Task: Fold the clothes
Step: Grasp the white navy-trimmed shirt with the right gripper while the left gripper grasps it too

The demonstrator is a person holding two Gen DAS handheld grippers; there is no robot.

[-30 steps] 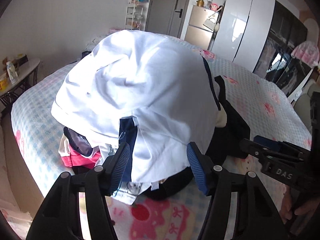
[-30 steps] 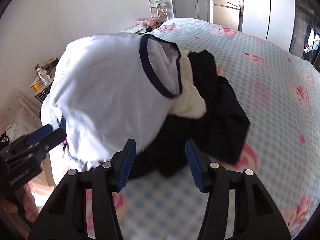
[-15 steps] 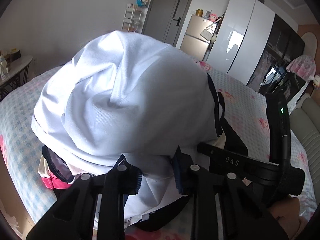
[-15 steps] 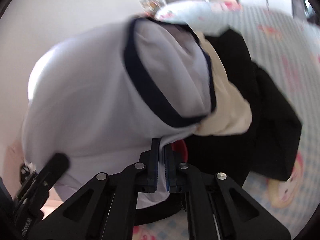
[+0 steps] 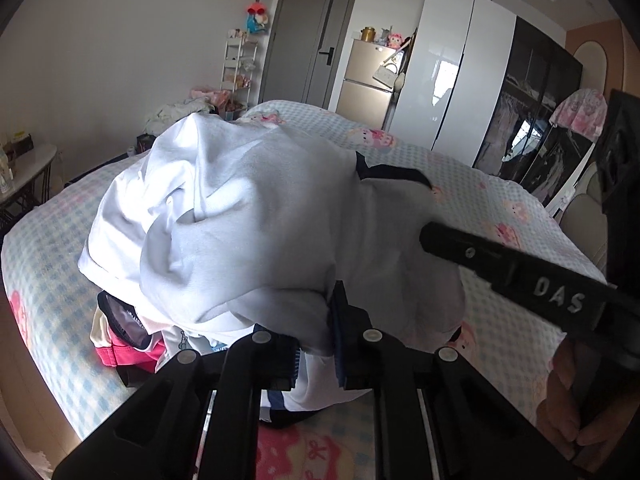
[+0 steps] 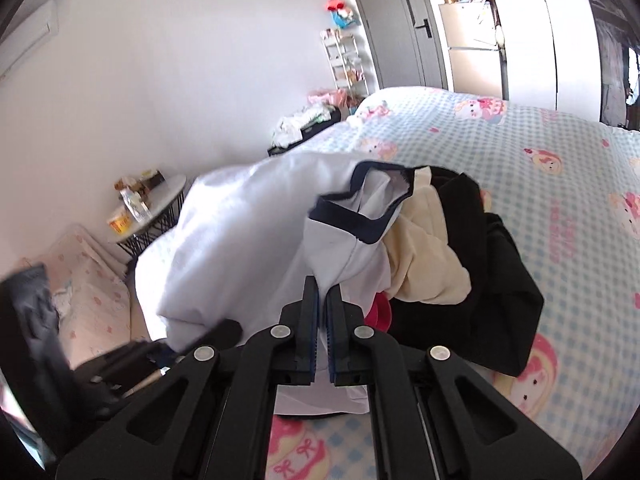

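Observation:
A white shirt with navy trim [image 5: 248, 216] hangs bunched over a heap of clothes on the bed. My left gripper [image 5: 316, 344] is shut on a fold of its lower edge. In the right wrist view the same white shirt [image 6: 248, 240] shows its navy collar, and my right gripper [image 6: 322, 320] is shut on the cloth just below that collar. The right gripper's black body [image 5: 520, 276] crosses the left wrist view at the right, held by a hand [image 5: 568, 412].
Under the shirt lie a cream garment [image 6: 428, 260], a black garment [image 6: 488, 280] and a pink one [image 5: 128, 352]. The bed [image 6: 560, 152] has a blue checked sheet with pink cartoon prints. A small round side table [image 6: 156, 204] stands at the left, wardrobes [image 5: 452, 80] at the back.
Both grippers closed on the white shirt: the right first, the left after it. The shirt has been lifted and pulled up off the pile.

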